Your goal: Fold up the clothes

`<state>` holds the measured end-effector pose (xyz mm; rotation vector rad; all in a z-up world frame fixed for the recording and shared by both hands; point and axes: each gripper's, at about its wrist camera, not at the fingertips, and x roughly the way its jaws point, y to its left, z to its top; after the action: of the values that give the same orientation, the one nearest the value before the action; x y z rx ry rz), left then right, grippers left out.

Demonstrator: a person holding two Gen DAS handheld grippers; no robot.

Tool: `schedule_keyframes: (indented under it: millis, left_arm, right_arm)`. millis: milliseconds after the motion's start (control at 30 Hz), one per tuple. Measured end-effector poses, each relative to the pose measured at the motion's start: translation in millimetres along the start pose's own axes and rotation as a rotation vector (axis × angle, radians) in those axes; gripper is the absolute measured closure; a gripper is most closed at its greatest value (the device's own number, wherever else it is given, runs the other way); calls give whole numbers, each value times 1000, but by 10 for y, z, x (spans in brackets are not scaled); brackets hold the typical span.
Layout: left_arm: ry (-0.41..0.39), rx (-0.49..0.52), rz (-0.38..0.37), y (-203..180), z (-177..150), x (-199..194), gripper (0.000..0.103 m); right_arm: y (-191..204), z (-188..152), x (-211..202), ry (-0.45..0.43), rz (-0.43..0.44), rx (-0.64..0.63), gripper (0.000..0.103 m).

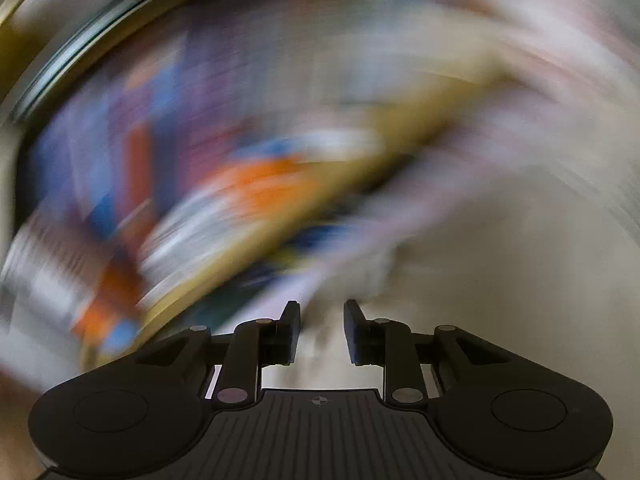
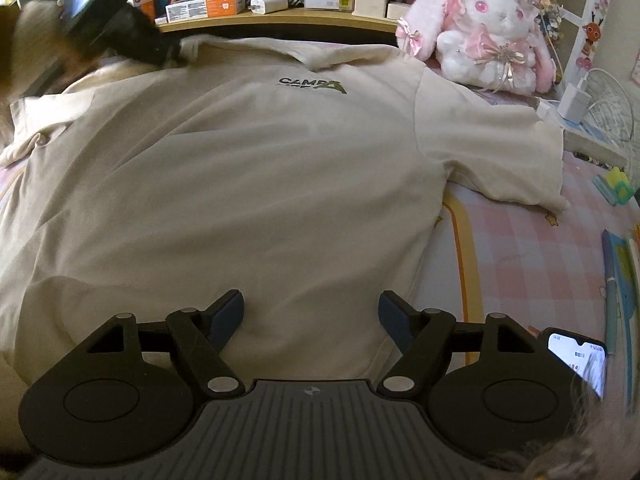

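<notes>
while the cream shirt [image 2: 248, 168] lay flat, logo up, on the pink checked bedding [image 2: 516, 264], folding hadn't started. right gripper [image 2: 311, 314] hung wide over the hem, empty. left gripper [image 1: 322, 330] narrow, empty, near the collar. next: pinch an edge.

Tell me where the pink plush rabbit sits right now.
In the right wrist view the plush rabbit sits at the upper right, on the pink checked bedsheet just beyond the cream shirt's shoulder, below the bookshelf.
</notes>
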<state>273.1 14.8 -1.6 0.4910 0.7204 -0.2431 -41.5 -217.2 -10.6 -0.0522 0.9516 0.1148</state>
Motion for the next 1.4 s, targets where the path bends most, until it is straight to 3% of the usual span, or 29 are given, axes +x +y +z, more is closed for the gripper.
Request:
schedule_keyframes:
  millis: [67,100,167,233,400,500,600,667,833,1000,1200,1400]
  left_arm:
    - [48,-294,32,416,94,182,77]
    - [39,-359,12,525,101,179,77]
    - [-14,-367,-27,579,69,87,74]
    - [-52,-295,-84,489,49,-15,73]
    - [-37,-152,-279,162,-16,-104,73]
    - [64,-120,-171,97,-124,119,71]
    - [61,-278,-93,349,-204,122,71]
    - [23,-327,-84,455,-254,-72,69]
    - [-52,-333,-104,329,-626,-803,61]
    - [15,-450,-88,45,-1396,-1555,59]
    - [116,-616,12,-62,-2288,-2271,58]
    - [141,-717,82,-152,-2775,-2834,56]
  right_arm:
    - [6,9,4,4,-4,5,29]
    - [10,13,6,7,-7,7,29]
    - [14,14,7,9,-10,11,29]
    - [17,6,8,6,-14,17,29]
    - [34,21,31,6,-24,25,25]
    - [35,23,26,6,-23,20,25]
    - [15,22,19,8,-23,12,25]
    - [-5,22,9,9,-28,10,28]
    - [-115,11,-85,15,-7,11,39]
    - [-227,-19,-236,9,61,27,40]
    - [-388,-163,-459,25,150,15,39]
    - [-543,-363,-594,65,330,76,39]
